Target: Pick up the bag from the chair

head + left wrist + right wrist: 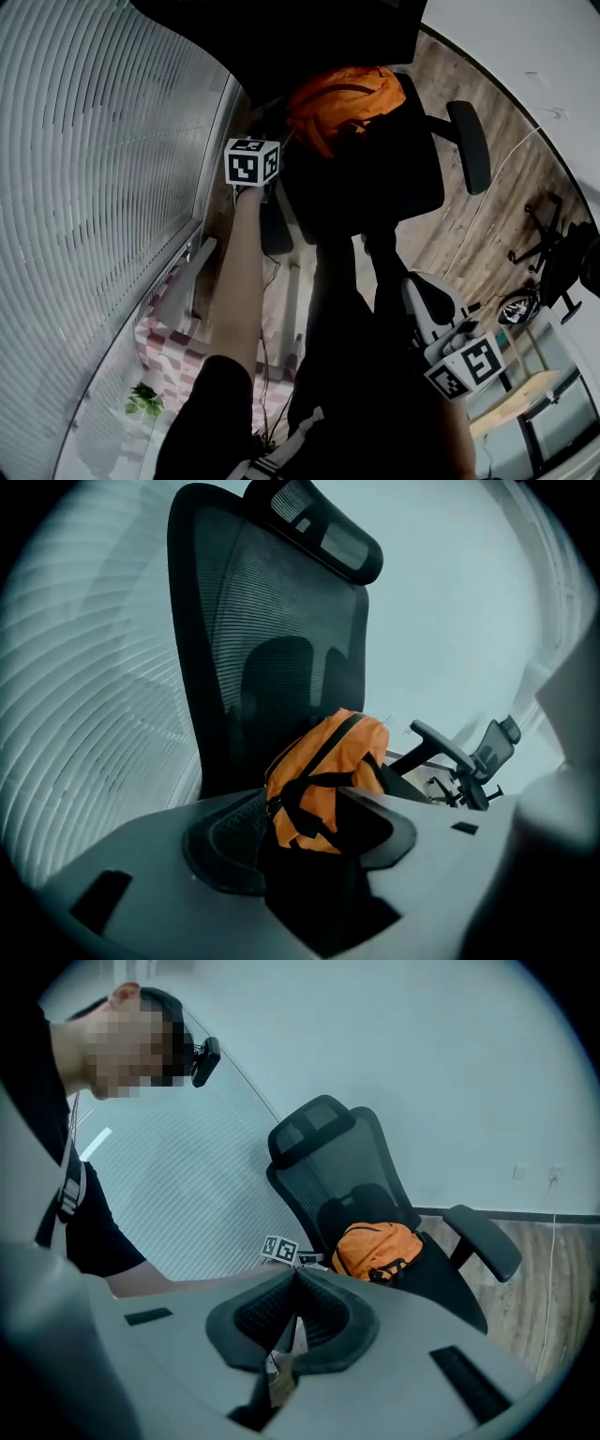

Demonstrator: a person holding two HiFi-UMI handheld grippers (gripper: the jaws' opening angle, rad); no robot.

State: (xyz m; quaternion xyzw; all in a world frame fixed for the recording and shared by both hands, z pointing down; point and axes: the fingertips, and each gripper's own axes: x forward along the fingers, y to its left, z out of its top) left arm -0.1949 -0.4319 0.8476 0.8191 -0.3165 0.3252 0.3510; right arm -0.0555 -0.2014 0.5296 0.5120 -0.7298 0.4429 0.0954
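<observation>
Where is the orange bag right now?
In the head view, the orange bag sits top middle, on the black chair, just beyond the left hand-held gripper.

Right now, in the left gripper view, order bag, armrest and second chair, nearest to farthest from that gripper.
1. Bag, centre, just beyond the open jaws.
2. Armrest, right of the bag.
3. Second chair, far right, across the room.

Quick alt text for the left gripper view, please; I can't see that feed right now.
An orange bag with black straps sits on a black mesh office chair, against its backrest. The left gripper points straight at it, its fingers apart, with the bag showing in the gap between them and not yet gripped.
</observation>
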